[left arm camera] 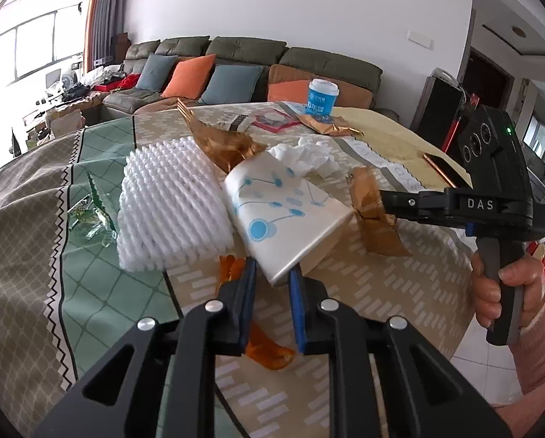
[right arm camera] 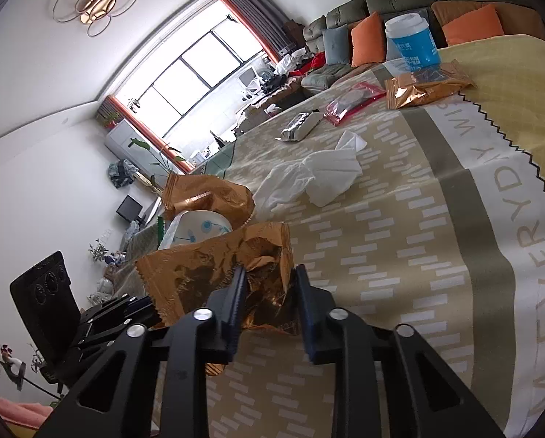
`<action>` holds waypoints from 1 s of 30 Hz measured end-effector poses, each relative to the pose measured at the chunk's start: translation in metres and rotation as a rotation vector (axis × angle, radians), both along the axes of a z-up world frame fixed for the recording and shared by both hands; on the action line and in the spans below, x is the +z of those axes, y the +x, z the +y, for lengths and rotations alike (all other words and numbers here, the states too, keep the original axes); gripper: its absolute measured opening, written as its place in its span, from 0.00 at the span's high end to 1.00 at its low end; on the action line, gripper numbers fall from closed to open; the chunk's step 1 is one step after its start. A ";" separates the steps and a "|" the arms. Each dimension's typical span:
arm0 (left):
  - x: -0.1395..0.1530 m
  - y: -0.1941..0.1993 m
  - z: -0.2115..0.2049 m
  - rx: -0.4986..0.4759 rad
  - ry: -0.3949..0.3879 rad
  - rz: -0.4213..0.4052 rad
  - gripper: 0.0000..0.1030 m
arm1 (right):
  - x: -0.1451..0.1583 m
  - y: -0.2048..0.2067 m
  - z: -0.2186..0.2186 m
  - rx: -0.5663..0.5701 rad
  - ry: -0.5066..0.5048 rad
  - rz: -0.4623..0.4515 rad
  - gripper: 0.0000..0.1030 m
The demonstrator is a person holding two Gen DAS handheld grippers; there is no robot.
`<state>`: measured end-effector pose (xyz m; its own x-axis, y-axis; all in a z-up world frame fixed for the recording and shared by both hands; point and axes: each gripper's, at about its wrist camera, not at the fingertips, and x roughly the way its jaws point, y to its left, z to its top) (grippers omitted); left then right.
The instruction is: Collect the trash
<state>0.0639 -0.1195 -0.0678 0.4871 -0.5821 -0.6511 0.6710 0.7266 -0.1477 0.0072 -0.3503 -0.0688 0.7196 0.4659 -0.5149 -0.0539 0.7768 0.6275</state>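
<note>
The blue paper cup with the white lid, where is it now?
The blue paper cup with the white lid stands at the table's far edge before the sofa, behind a crumpled gold foil wrapper.

White walls [left arm camera: 309, 3]. Olive sofa [left arm camera: 236, 54] along far wall, orange and grey-blue cushions [left arm camera: 190, 75]. Large window [right arm camera: 185, 84], bright daylight, dark curtains with orange edge [left arm camera: 99, 14]. Ring ceiling lamp [right arm camera: 95, 2], lit. Dark door [left arm camera: 486, 73] at right. Pale tiled floor [left arm camera: 473, 361]. Patterned tablecloth [right arm camera: 437, 255], beige, green, yellow.
</note>
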 end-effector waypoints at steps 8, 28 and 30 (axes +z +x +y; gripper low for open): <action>0.011 -0.010 0.013 -0.007 -0.053 -0.020 0.92 | 0.014 -0.007 0.001 0.006 -0.009 -0.052 0.90; 0.027 -0.036 0.075 0.048 -0.136 -0.025 0.76 | 0.039 -0.002 0.021 0.037 -0.016 -0.106 0.90; 0.021 -0.037 0.071 0.048 -0.113 -0.029 0.59 | 0.033 -0.001 0.020 0.030 -0.013 -0.084 0.90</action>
